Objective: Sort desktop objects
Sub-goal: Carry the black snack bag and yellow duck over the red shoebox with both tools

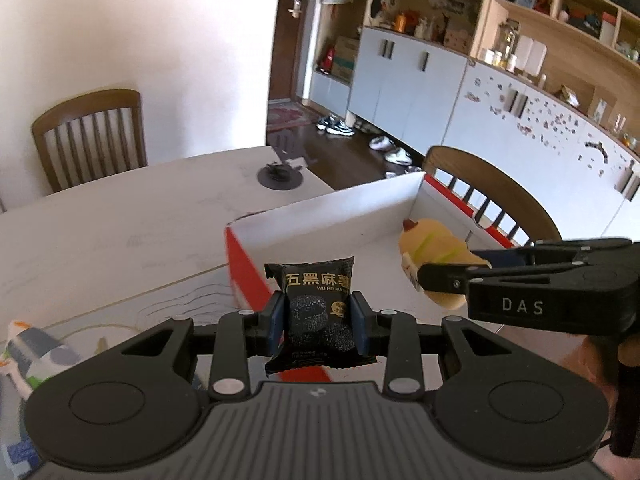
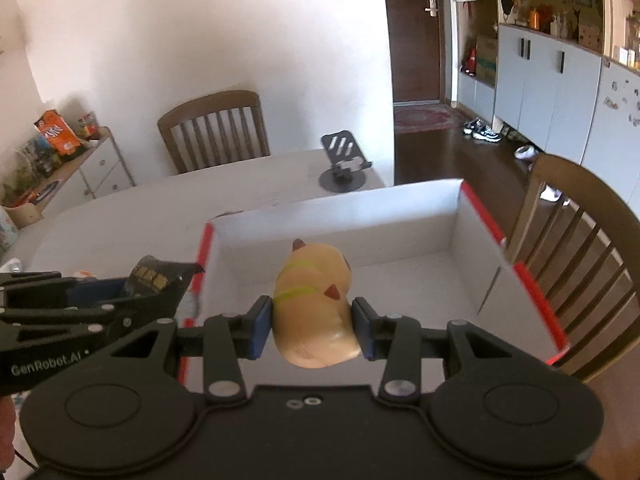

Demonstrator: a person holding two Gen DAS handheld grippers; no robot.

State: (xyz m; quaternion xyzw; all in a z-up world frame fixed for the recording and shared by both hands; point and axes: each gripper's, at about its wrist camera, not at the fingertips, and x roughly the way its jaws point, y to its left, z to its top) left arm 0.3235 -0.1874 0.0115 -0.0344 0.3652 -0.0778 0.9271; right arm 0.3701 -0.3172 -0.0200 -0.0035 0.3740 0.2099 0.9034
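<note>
My left gripper (image 1: 319, 322) is shut on a black snack packet (image 1: 318, 312) with gold lettering, held above the near left corner of a white box with red edges (image 1: 320, 216). My right gripper (image 2: 312, 326) is shut on a tan squishy toy (image 2: 316, 304) with green stripes, held over the inside of the box (image 2: 340, 208). The right gripper with the toy (image 1: 436, 264) shows at the right of the left wrist view. The left gripper with the packet (image 2: 154, 278) shows at the left of the right wrist view.
The box stands on a white table (image 1: 120, 232). A dark phone stand (image 2: 344, 164) sits at the table's far edge. A patterned item (image 1: 28, 352) lies at the near left. Wooden chairs (image 2: 216, 128) stand behind and at the right (image 2: 580, 240).
</note>
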